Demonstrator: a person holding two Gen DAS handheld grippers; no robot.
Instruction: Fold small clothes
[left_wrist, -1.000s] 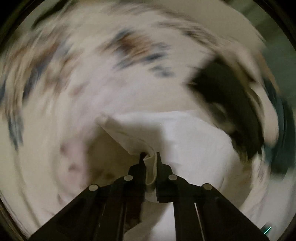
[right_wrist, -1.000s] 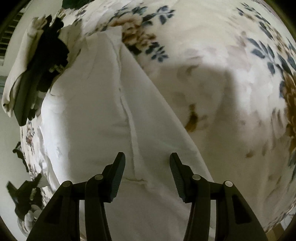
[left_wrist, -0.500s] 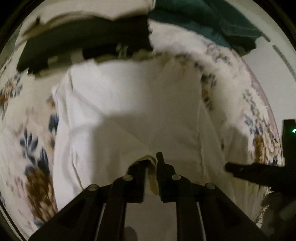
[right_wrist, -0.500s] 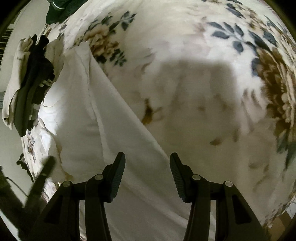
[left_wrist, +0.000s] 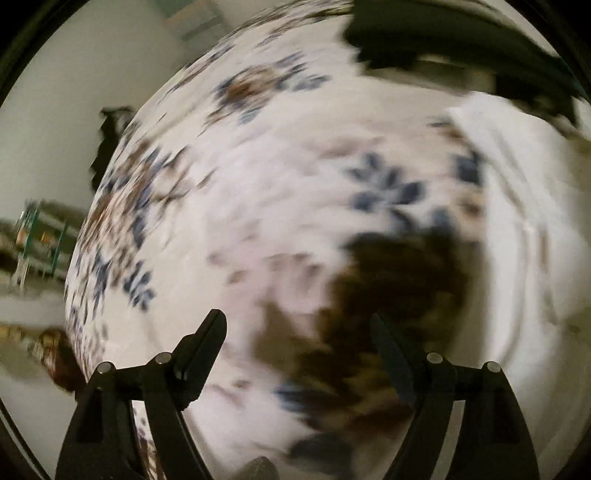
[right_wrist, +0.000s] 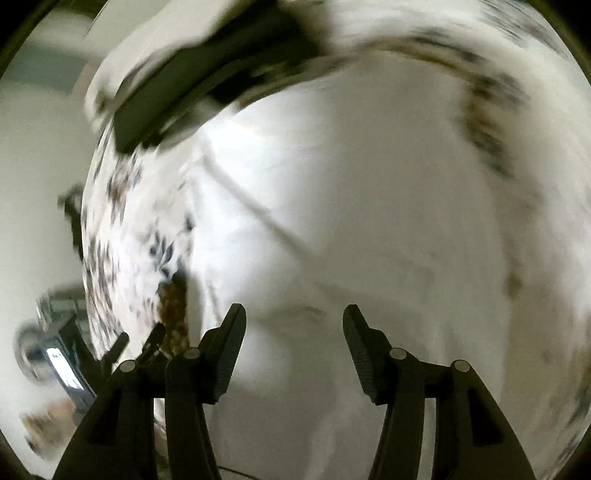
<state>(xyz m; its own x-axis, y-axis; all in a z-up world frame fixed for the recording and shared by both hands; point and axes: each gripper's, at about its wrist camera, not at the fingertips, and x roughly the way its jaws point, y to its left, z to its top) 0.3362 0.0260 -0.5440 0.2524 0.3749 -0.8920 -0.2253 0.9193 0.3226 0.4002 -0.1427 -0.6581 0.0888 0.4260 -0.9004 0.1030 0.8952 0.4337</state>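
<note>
Our left tongs (left_wrist: 297, 334) now stand wide apart with nothing between them; a second ago they pinched a fold of the white garment (left_wrist: 528, 229), and their jaws have just been opening, so that corner is let go. Beneath them we see only the flower-printed bedspread (left_wrist: 258, 177), streaked by motion, with the garment off to the right edge of the left wrist view. A moment ago that view was filled with the cloth, so we have swung away from it.

Our right tongs (right_wrist: 294, 325) are parted and empty, their jaws having widened slightly. They hang over the white garment (right_wrist: 369, 221), which covers most of the right wrist view, where a second ago they sat nearer its lower edge with much bare bedspread to the right. Past the garment lies a dark piece of clothing (right_wrist: 207, 74) on the bedspread (right_wrist: 122, 236), blurred.

We judge that one fold has just been laid down and released. The garment lies on the bed, and the next grip likely falls to the right tongs; the blur hides how neat the fold is.
</note>
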